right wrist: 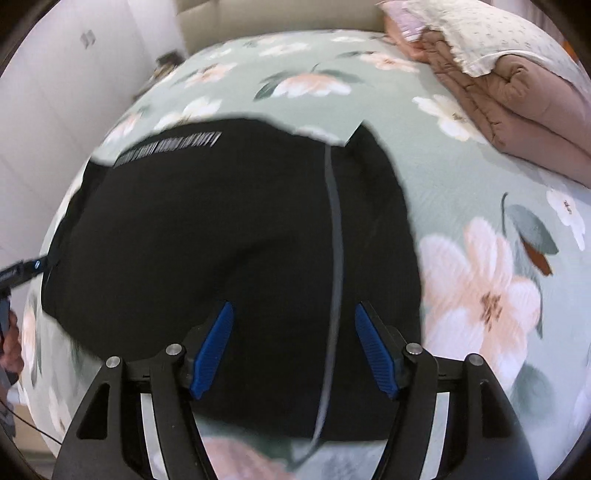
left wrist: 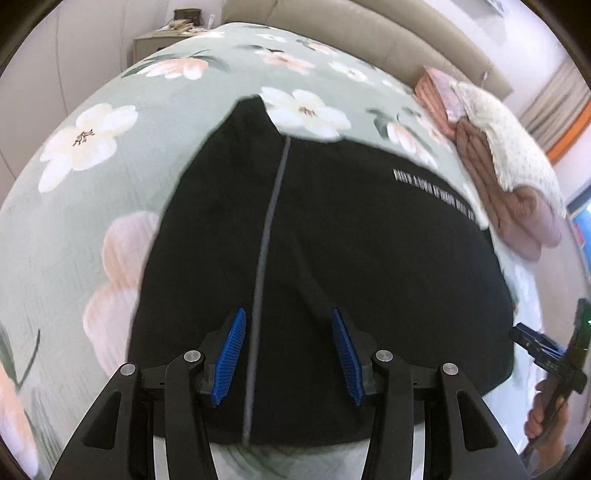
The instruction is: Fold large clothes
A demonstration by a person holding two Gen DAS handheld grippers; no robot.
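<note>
A black garment (left wrist: 351,258) with a grey stripe (left wrist: 264,258) and a line of white lettering (left wrist: 436,194) lies spread on the floral green bedspread (left wrist: 74,221). It also fills the right wrist view (right wrist: 221,240). My left gripper (left wrist: 288,325) is open and empty, its blue pads (left wrist: 232,354) hovering over the garment's near edge, astride the stripe. My right gripper (right wrist: 293,317) is open and empty above the garment's near edge beside the stripe (right wrist: 336,258). The right gripper also shows at the left view's right edge (left wrist: 532,343); the left gripper shows at the right view's left edge (right wrist: 22,271).
Folded pink quilts with a cream pillow (left wrist: 495,147) are stacked at the bed's far right, also in the right wrist view (right wrist: 498,74). A padded headboard (left wrist: 369,33) and a bedside table (left wrist: 162,40) stand behind. White walls lie to the left.
</note>
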